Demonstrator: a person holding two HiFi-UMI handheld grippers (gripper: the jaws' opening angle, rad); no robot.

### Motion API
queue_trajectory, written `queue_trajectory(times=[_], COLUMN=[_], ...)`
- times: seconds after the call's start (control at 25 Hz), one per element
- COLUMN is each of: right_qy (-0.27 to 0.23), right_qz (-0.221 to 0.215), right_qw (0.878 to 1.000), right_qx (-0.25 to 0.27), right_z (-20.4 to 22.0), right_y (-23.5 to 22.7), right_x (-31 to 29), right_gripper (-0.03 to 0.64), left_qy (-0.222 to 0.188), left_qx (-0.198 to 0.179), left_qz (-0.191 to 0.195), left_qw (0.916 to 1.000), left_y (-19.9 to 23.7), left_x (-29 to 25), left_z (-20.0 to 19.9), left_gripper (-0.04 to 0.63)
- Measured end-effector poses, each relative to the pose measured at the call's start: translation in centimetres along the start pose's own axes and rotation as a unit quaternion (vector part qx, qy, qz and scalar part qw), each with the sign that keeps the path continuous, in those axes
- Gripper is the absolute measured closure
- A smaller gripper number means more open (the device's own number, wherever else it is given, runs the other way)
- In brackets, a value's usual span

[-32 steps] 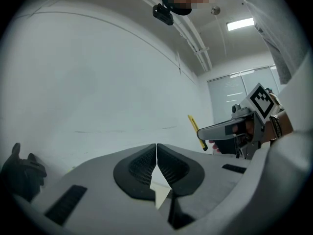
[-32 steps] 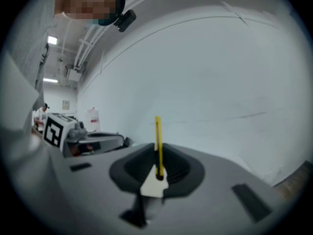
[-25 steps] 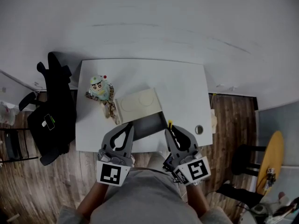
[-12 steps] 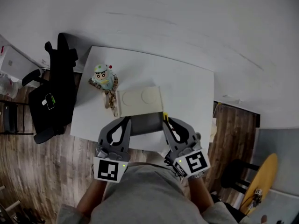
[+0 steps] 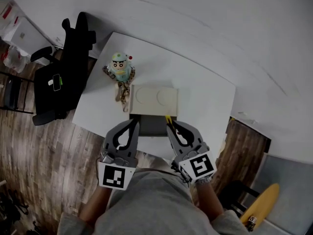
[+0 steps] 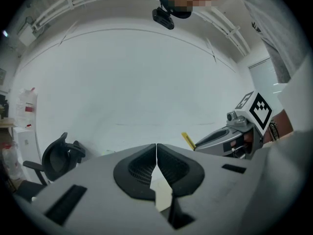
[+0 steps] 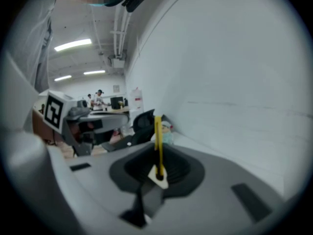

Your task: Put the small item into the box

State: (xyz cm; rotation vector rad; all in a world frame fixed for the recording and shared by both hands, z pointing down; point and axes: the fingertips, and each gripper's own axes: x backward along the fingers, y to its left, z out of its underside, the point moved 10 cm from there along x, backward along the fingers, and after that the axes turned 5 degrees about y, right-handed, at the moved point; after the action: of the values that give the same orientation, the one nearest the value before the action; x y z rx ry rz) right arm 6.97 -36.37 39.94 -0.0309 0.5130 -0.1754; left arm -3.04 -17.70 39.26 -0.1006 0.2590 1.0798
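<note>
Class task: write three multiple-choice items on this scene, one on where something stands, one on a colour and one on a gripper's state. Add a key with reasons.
1. Where is the toy figure?
A) on the table, beyond the box and to its left
B) inside the box
C) on a chair

2. What colour is the thin item in the right gripper?
A) red
B) yellow
C) blue

3. The left gripper is:
A) wide open
B) shut on a cup
C) shut, holding nothing

Key:
1 A, the head view shows it by the lid's far left corner.
2 B, both gripper views show it yellow.
3 C, its own view shows it closed and empty.
</note>
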Motion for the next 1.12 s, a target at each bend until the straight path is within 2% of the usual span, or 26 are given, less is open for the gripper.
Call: queue_trajectory(times=[0.2, 0.32, 0.44, 0.8, 1.12], right_qy=[0.041, 0.066, 0.090, 0.154, 0.205], right_qz=[-0.035, -0.051, -0.060, -0.086, -0.105], right_qw=[0.998, 0.996, 0.994, 0.984, 0.973], right_qx=[0.012, 0.016, 0.027, 0.036, 0.021], right_z=[1.4, 2.5, 3.7, 6.9, 9.9], right_y=[-0.2, -0.2, -0.1, -0.3, -0.3], right_x=[-2.0, -3.2, -4.3, -7.5, -9.9], right_gripper=[0.545, 0.545, 0.545, 0.545, 0.545], left_qy=[0.010, 0.016, 0.023, 0.026, 0.022], left_qx=[0.009, -0.006, 0.005, 0.002, 0.011], left_qz=[-0.026, -0.032, -0.041, -0.047, -0.056], left_qw=[0.9996, 0.9993, 0.9989, 0.9986, 0.9981], left_y=[0.0, 0.3, 0.3, 0.8, 1.5], left_x=[0.3, 0.6, 0.6, -0.6, -1.0], left_z=[0.6, 1.0, 1.5, 1.7, 2.0], left_gripper=[0.560, 0.560, 0.560, 0.560, 0.560])
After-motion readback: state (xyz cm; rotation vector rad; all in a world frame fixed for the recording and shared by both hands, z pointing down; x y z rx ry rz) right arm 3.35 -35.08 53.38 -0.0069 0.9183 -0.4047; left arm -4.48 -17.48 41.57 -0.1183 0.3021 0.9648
